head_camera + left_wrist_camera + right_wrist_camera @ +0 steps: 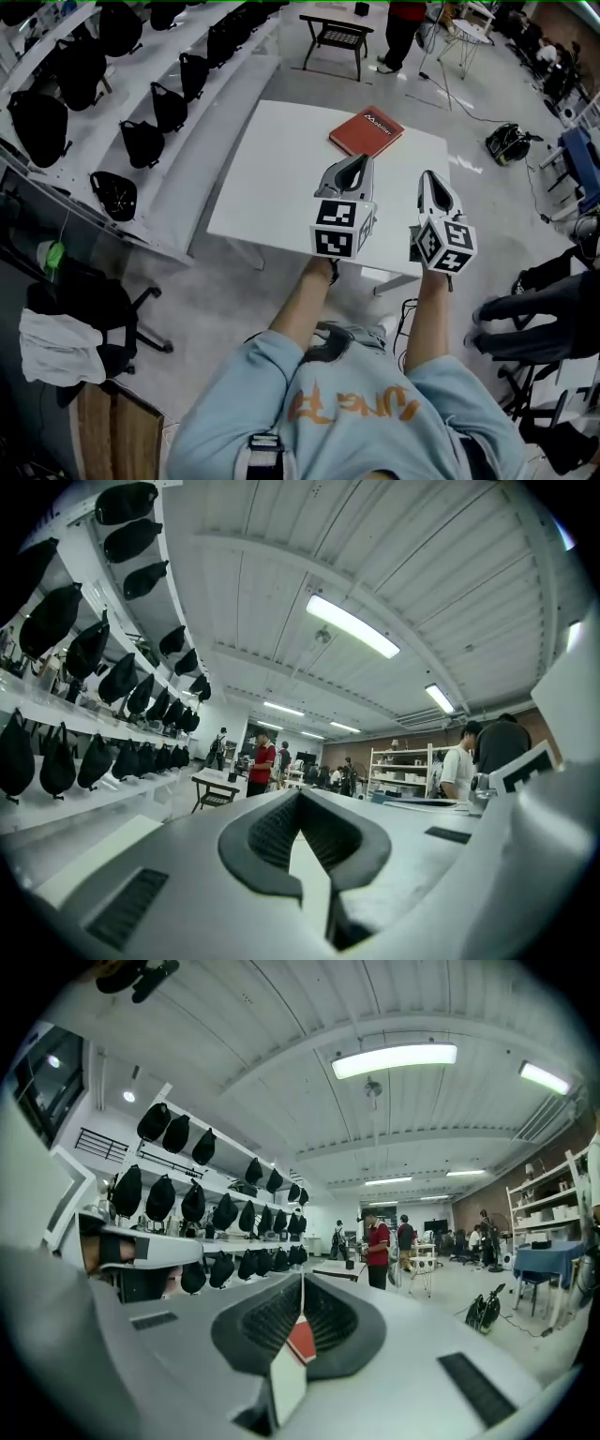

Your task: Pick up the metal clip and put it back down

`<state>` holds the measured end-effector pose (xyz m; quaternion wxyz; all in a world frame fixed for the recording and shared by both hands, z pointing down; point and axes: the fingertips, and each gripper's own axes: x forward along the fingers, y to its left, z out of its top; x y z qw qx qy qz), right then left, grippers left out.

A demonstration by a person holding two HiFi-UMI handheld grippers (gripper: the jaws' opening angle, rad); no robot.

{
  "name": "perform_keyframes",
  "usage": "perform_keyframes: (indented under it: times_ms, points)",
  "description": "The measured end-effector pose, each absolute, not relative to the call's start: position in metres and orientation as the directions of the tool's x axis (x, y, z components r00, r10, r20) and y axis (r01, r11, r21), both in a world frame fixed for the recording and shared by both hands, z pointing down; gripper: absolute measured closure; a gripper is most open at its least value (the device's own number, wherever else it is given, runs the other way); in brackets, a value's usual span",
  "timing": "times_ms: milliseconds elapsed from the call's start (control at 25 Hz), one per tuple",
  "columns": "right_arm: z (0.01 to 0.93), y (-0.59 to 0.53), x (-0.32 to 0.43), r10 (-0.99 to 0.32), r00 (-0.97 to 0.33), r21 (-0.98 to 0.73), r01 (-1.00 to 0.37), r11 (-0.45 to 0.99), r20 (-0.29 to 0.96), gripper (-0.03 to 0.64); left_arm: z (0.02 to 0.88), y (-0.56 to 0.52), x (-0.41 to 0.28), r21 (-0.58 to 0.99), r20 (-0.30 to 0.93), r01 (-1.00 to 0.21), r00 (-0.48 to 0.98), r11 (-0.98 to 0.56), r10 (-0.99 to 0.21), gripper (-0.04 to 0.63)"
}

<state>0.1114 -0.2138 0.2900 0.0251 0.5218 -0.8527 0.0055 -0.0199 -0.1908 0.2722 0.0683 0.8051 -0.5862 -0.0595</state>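
Note:
No metal clip shows in any view. In the head view both grippers are held over the near edge of a white table. My left gripper points toward a red book lying at the table's far side. Its fingertips meet, with nothing between them, as the left gripper view also shows. My right gripper hangs over the table's right near corner, jaws shut and empty. In the right gripper view the red book peeks through the slit below the closed tips.
Shelves with several black bags run along the left. A black low table and a person stand beyond the white table. A black bag lies on the floor at right, and an office chair is at left.

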Motion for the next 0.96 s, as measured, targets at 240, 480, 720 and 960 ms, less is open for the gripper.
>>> perform_keyframes:
  times_ms: [240,480,720,960]
  points:
    - [0.277,-0.214,0.104,-0.893,-0.449,0.035,-0.892,0.450,0.033,0.584,0.268,-0.192,-0.036,0.190,-0.032,-0.938,0.288,-0.288,-0.957,0.586]
    - [0.271,-0.218,0.107,-0.900,-0.434,0.052,-0.899,0.435,0.023,0.583,0.266,-0.197,-0.035,0.198,-0.041,-0.933,0.297,-0.299,-0.954,0.586]
    - [0.270,-0.222,0.113,-0.909,-0.417,0.058,-0.907,0.417,0.021,0.583,0.267,-0.203,-0.031,0.194,-0.040,-0.931,0.308,-0.310,-0.951,0.586]
    - [0.267,-0.229,0.117,-0.912,-0.409,0.067,-0.910,0.410,0.022,0.583,0.265,-0.212,-0.027,0.196,-0.043,-0.928,0.315,-0.317,-0.948,0.586]
